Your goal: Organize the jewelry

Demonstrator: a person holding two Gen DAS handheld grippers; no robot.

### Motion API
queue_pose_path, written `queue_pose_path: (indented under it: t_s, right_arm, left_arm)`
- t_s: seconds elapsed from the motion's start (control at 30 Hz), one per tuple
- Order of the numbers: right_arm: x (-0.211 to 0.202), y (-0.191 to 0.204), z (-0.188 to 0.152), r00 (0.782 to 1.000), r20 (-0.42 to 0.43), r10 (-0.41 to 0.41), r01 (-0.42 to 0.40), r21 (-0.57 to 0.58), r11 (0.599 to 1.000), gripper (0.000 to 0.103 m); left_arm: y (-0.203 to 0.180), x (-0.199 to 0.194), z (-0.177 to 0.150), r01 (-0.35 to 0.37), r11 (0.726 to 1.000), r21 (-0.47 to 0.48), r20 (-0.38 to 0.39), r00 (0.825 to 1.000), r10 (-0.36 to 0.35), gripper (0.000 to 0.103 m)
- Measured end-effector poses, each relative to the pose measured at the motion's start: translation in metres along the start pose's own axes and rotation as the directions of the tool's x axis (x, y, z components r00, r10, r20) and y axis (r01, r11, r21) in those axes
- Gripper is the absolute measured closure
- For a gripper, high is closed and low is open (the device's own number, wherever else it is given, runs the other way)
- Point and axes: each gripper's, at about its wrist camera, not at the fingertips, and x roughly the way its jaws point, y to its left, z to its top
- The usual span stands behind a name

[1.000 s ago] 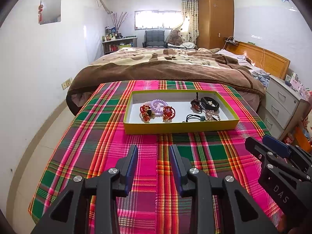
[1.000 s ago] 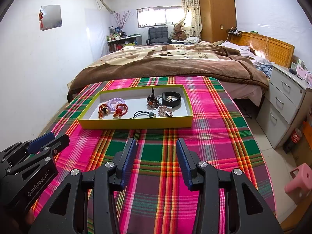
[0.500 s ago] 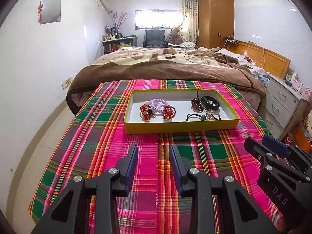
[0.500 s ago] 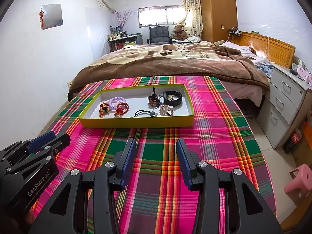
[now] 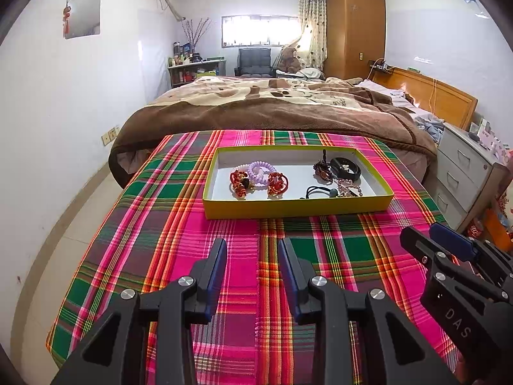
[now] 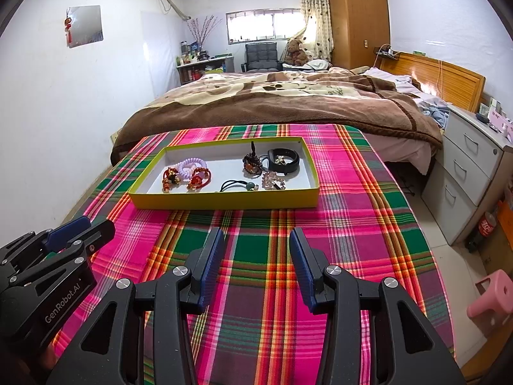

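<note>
Jewelry (image 5: 275,183) is contained in a yellow tray (image 5: 298,207); left gripper (image 5: 252,250) and right gripper (image 6: 256,240) are held apart, empty.

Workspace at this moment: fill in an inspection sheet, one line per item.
Surface: plaid cloth over a table, bare near both tools.
Job's things: yellow tray holding purple coil tie, red ornaments, black band, black hair tie, beaded pieces.
Clutter: nothing seen.
Grippers: left tool and right tool open, empty.
Cables: one on the headboard.
Surroundings: bed, drawers, pink stool.
</note>
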Motion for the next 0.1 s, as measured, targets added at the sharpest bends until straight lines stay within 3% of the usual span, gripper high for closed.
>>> queue_pose_path:
  t_s: [0.1]
  right_arm:
    - [-0.0013, -0.0007, -0.0005, 1.0, 0.001, 0.0, 0.0, -0.001, 1.0, 0.06]
  left_arm:
    - [-0.0024, -0.0001, -0.0007, 0.003, 1.0, 0.0, 0.0, 1.0, -0.003, 0.07]
